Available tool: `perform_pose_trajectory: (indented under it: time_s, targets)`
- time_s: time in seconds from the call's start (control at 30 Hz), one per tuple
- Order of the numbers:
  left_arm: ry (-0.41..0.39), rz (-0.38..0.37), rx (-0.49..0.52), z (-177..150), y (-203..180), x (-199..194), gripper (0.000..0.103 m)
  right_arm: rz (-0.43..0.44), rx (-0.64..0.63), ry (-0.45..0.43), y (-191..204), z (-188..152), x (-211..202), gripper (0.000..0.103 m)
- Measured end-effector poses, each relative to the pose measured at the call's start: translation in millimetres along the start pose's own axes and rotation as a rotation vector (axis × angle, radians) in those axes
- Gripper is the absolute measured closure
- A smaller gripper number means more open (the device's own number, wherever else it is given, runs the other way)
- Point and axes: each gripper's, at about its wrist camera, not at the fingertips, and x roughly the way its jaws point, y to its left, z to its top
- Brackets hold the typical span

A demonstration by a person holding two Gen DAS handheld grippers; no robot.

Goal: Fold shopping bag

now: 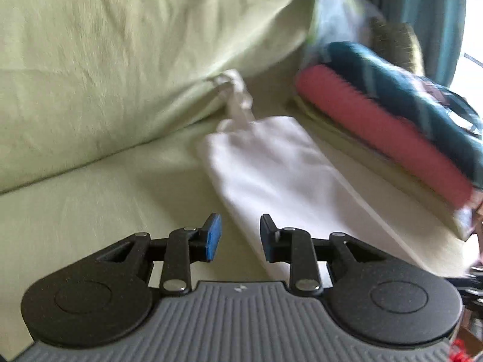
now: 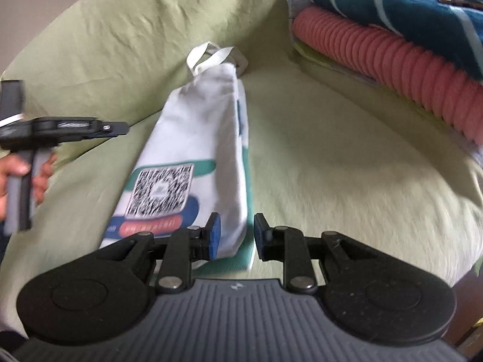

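Observation:
A white cloth shopping bag lies folded into a long narrow strip on the green sofa seat, its handles pointing toward the backrest. In the right wrist view the shopping bag shows a QR code and coloured print near its close end, with the handles at the far end. My left gripper is open, hovering above the bag's near left edge with nothing between its fingers. My right gripper is open over the bag's near right corner. The left gripper also appears at the left, held by a hand.
A stack of folded blankets, teal on pink, rests on the seat right of the bag, with the same pink blanket in the right wrist view. The green backrest cushion rises behind. Bare seat lies between bag and stack.

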Motion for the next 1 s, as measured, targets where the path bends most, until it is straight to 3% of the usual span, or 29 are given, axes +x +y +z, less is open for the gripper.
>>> perform_pose_trajectory:
  time_s: [0.1,0.23,0.37,0.43,0.53,0.57,0.6,0.67,0.73,0.8,1.0]
  targets:
    - [-0.011,-0.026,0.033,-23.1,-43.4,-25.9,0.069,-0.028,-0.048,-0.025,6.8,-3.2,-5.1,0.097]
    - [0.024,-0.006,0.206,-54.2,-99.4,-38.9,0.068,-0.109,-0.096,-0.02,17.0,-11.2,-15.1,0.098]
    - [0.14,0.1,0.373,-84.1,-129.8,-14.7,0.066,-0.15,-0.129,0.009,23.0,-15.8,-15.0,0.096]
    - [0.133,0.098,0.372,-82.9,-130.8,-18.3,0.074,-0.158,-0.151,0.002,27.3,-9.5,-23.2,0.095]
    - [0.088,0.075,0.411,-68.2,-126.6,-25.6,0.079,-0.151,-0.22,-0.079,33.9,-1.7,-37.0,0.095]
    - [0.073,0.061,0.431,-62.2,-123.4,-27.6,0.085,-0.128,-0.245,-0.099,36.3,1.1,-37.6,0.095]
    - [0.067,0.047,0.44,-58.7,-119.9,-28.7,0.103,-0.088,-0.268,-0.103,38.3,2.8,-36.0,0.095]
    - [0.086,0.004,0.432,-57.9,-108.9,-27.9,0.103,-0.045,-0.307,-0.061,39.7,3.0,-24.8,0.096]
    - [0.121,-0.033,0.445,-60.6,-98.5,-17.0,0.103,-0.092,-0.321,0.017,32.0,-0.7,-3.4,0.096]
    - [0.145,-0.025,0.481,-67.6,-88.5,-2.2,0.103,-0.089,-0.308,0.046,23.9,-2.6,9.2,0.103]
    - [0.057,-0.053,0.488,-50.4,-54.6,35.1,0.103,-0.061,-0.285,0.093,18.0,13.6,26.3,0.103]
